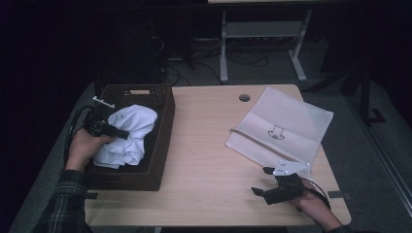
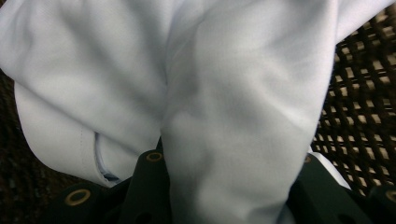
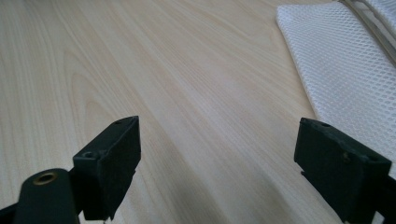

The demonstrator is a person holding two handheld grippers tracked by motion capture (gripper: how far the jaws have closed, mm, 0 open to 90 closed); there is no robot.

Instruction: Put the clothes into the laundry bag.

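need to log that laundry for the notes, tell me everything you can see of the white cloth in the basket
The white cloth is a crumpled garment of smooth, thin woven fabric, bunched into soft folds and heaped above the rim of the dark woven basket at the table's left. The left gripper view shows a stitched hem or cuff edge low on its left. A thick fold runs down between the left tool's jaws, which are shut on it. The lower part of the cloth rests in the basket.
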